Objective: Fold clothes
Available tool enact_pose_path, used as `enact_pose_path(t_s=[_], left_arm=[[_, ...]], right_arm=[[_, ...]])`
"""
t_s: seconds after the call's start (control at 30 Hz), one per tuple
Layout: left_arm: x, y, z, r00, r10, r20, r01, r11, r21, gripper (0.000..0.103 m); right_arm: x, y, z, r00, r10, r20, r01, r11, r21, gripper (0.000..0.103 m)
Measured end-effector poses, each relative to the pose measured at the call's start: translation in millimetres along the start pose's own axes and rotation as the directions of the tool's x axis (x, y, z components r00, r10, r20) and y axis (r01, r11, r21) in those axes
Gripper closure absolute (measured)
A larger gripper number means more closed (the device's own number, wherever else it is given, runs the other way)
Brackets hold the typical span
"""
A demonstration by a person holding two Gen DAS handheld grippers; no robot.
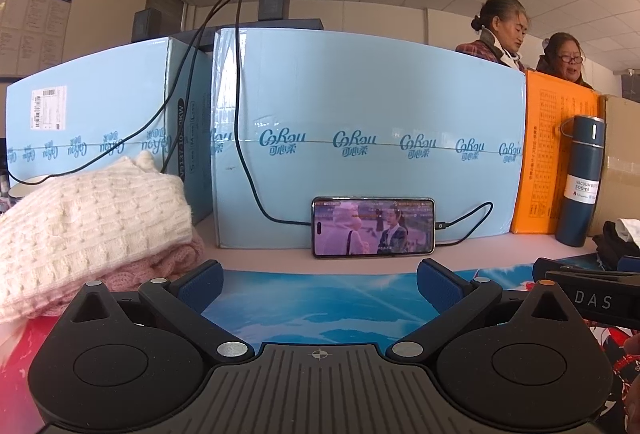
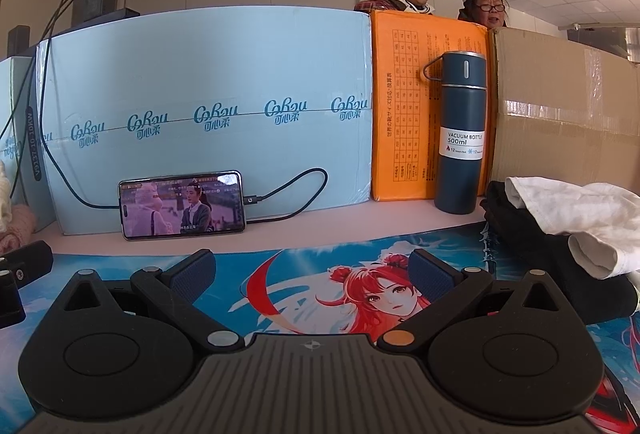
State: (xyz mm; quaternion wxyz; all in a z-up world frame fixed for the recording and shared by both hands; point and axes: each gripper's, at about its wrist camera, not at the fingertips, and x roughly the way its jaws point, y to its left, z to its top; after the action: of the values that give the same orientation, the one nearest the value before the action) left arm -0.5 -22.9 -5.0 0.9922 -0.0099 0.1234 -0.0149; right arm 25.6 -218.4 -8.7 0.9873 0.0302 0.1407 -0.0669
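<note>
A folded cream knit sweater [image 1: 88, 213] lies on a pink knit garment [image 1: 160, 266] at the left of the printed mat. My left gripper [image 1: 320, 284] is open and empty, just right of that pile and low over the mat. A white garment [image 2: 580, 218] lies on a black garment [image 2: 560, 274] at the right. My right gripper [image 2: 312, 272] is open and empty, left of that pile and low over the mat. The right gripper's body shows at the right edge of the left wrist view [image 1: 592, 298].
The mat [image 2: 280, 266] has a blue and red anime print. A phone [image 2: 182, 203] on a cable leans against light-blue cartons [image 2: 208, 93]. A blue vacuum bottle [image 2: 460, 133], an orange box [image 2: 404, 105] and a brown carton [image 2: 560, 105] stand behind. Two people stand beyond the boxes.
</note>
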Motion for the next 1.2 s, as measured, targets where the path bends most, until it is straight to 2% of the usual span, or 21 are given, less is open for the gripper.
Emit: enact_pose_path(t_s=[0.4, 0.6, 0.77, 0.87, 1.07, 1.13, 1.2], left_arm=[[-0.3, 0.3, -0.9, 1.0, -0.004, -0.005, 0.004, 1.0, 0.0, 0.0], [-3.7, -4.4, -0.5, 1.0, -0.02, 0.01, 0.019, 1.0, 0.017, 0.0], [-3.9, -4.0, -0.5, 1.0, -0.02, 0.011, 0.02, 1.0, 0.013, 0.0], [-1.7, -1.2, -0.8, 1.0, -0.028, -0.002, 0.028, 1.0, -0.008, 0.0], [0.2, 3.1, -1.6, 0.997, -0.076, -0.006, 0.076, 0.997, -0.028, 0.0], [-1.4, 0.8, -2.1, 0.997, -0.081, 0.004, 0.081, 0.997, -0.017, 0.0], [-3.1, -1.3, -2.4, 0.996, -0.084, 0.015, 0.084, 0.996, -0.007, 0.0]], right_arm=[[1.7, 0.2, 0.3, 1.0, 0.003, -0.007, -0.003, 1.0, -0.004, 0.0], [9.9, -5.0, 0.9, 0.998, 0.026, -0.064, -0.024, 0.999, 0.027, 0.0], [11.6, -7.5, 0.0, 0.996, 0.04, -0.076, -0.036, 0.998, 0.046, 0.0], [12.7, -10.7, 0.2, 0.994, 0.073, -0.085, -0.067, 0.995, 0.073, 0.0], [13.6, -26.9, -1.6, 0.979, 0.192, -0.066, -0.172, 0.957, 0.231, 0.0], [13.8, -30.7, -2.6, 0.969, 0.24, -0.057, -0.216, 0.937, 0.276, 0.0], [14.0, -34.7, -3.8, 0.948, 0.316, -0.038, -0.288, 0.902, 0.321, 0.0]])
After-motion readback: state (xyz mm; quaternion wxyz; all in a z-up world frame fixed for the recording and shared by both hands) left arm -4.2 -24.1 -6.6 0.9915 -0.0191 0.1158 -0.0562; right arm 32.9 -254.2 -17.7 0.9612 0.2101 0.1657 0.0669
